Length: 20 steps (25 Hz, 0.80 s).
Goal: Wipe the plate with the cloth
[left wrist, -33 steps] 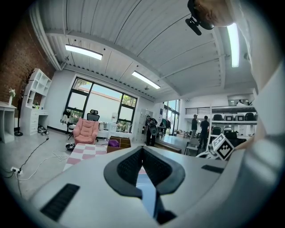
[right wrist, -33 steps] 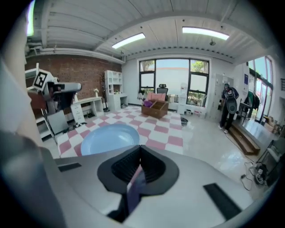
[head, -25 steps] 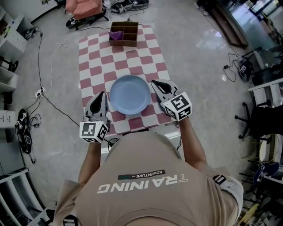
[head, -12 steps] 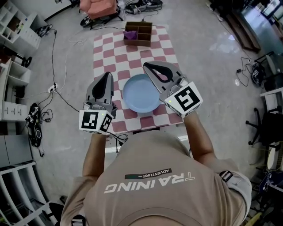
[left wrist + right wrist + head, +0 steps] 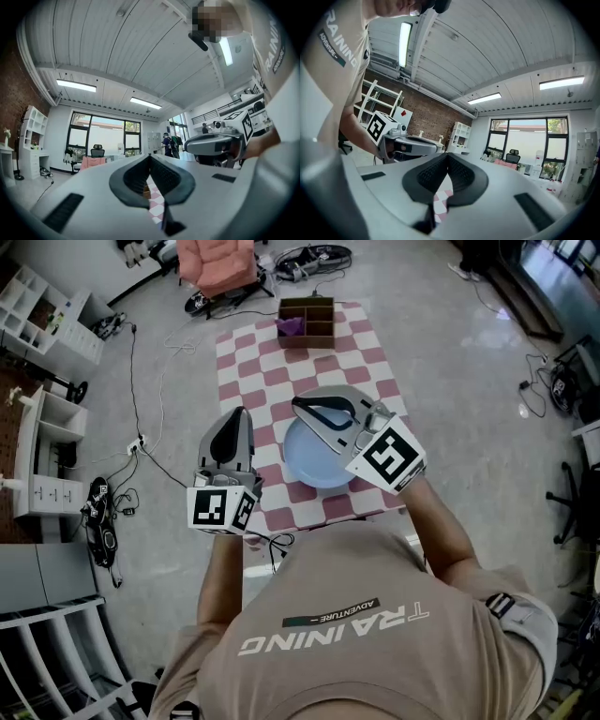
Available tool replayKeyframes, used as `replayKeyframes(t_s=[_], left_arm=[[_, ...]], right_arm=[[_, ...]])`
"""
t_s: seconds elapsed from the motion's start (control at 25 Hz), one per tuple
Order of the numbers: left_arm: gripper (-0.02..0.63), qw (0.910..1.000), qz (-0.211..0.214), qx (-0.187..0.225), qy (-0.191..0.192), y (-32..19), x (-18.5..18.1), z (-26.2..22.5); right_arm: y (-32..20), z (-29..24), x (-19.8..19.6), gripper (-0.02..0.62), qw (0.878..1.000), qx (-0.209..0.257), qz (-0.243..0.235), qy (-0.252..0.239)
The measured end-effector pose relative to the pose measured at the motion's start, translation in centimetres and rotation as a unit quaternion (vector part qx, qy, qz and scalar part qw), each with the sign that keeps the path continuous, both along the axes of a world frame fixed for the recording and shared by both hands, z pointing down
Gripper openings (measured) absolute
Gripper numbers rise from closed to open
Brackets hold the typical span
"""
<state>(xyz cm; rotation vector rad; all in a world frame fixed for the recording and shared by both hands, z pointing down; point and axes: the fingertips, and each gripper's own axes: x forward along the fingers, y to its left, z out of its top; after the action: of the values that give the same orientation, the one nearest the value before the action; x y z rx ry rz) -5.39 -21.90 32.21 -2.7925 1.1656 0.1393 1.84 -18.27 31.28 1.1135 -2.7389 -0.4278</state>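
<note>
Left gripper (image 5: 241, 412) jaws closed, pads meeting at the tips, nothing between them; only a strip of pink-and-white checked tablecloth (image 5: 246, 360) shows through the gap lower down in the left gripper view. Right gripper (image 5: 297, 402) jaws also closed and empty. Both are held up off the table, pointing roughly level, away from the person. In the head view the right gripper overlaps the far part of the light blue round plate (image 5: 313, 468); the left gripper sits just beside the plate's left side, over the tablecloth's left edge. Plate lies flat on the near half of the tablecloth. Purple cloth (image 5: 290, 326) lies bunched in a left compartment of the brown wooden divided box (image 5: 319, 321) at the far end, well apart from both grippers. Pink chair (image 5: 217, 261) on the floor beyond.
</note>
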Motion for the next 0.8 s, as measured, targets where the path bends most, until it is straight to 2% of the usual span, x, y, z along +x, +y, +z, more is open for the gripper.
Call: replayKeyframes(t_s=[0.48,0.8], left_arm=[[0.012,0.9996,0.018,-0.021,-0.001,-0.8,0.2,1.3],[0.012,0.999,0.026,-0.037,0.0,-1.4,0.7,2.0]], right_arm=[[-0.6,2.0,1.1,0.017,0.999,-0.032,0.019,-0.03],[-0.8,4.0,2.2,0.017,0.998,-0.056,0.028,-0.029]])
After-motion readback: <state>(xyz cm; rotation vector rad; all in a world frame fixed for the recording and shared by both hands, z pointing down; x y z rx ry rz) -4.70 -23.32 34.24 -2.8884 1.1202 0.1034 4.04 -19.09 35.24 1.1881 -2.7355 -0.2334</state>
